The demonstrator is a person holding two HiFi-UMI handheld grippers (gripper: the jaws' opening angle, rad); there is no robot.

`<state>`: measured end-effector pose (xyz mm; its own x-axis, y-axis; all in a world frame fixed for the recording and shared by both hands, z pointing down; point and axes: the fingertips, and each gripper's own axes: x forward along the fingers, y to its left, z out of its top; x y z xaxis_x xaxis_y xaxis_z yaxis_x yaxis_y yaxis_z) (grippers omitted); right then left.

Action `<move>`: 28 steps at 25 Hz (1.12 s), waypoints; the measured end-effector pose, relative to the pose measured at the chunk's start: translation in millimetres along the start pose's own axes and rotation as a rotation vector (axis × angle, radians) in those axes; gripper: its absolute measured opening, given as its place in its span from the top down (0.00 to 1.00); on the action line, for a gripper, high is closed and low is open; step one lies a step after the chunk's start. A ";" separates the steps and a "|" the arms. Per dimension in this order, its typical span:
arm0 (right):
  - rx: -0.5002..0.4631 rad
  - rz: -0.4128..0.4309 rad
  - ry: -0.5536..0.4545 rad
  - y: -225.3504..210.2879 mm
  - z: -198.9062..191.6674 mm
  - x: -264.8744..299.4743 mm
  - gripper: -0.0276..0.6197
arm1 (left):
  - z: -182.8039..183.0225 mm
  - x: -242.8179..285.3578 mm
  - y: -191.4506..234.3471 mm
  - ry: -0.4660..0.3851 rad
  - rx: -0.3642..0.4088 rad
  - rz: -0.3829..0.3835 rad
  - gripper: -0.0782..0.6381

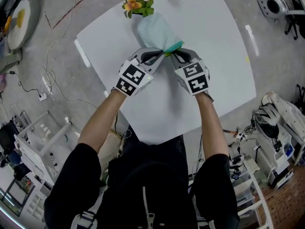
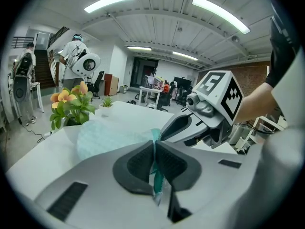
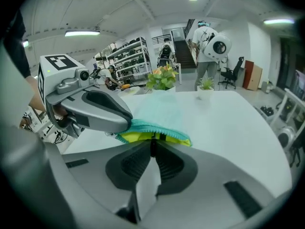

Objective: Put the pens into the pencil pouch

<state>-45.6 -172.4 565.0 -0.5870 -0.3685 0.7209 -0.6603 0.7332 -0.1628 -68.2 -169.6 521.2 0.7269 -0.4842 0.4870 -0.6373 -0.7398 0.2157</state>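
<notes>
Both pinch the pouch (image 1: 155, 32) (left tool (image 1: 162, 55), right tool (image 1: 172, 53)).

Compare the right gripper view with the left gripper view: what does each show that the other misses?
Right gripper view only: the yellow lining at the mouth of the pouch, where the right gripper is shut on it. Left gripper view only: the left gripper shut on the pouch's teal edge. Both: the pouch, the orange flowers and the white table.

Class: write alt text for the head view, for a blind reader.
A person's left tool and right tool both pinch the near end of a pale teal fabric pencil pouch on a white table; orange flowers stand beyond it.
</notes>
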 end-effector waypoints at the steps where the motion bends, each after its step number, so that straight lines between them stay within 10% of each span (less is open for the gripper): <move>1: -0.005 0.001 -0.015 0.0 2.7 0.0 0.89 | 1.1 -0.2 -0.8 -0.003 -0.001 -0.005 0.84; 28: -0.034 -0.126 -0.129 -1.0 10.5 10.3 0.78 | 6.8 0.8 6.9 -0.037 -0.084 -0.036 0.84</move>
<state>-55.9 -183.0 565.5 -0.5575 -0.5274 0.6411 -0.7174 0.6946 -0.0524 -70.2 -178.3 517.3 0.7574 -0.4765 0.4465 -0.6291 -0.7157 0.3034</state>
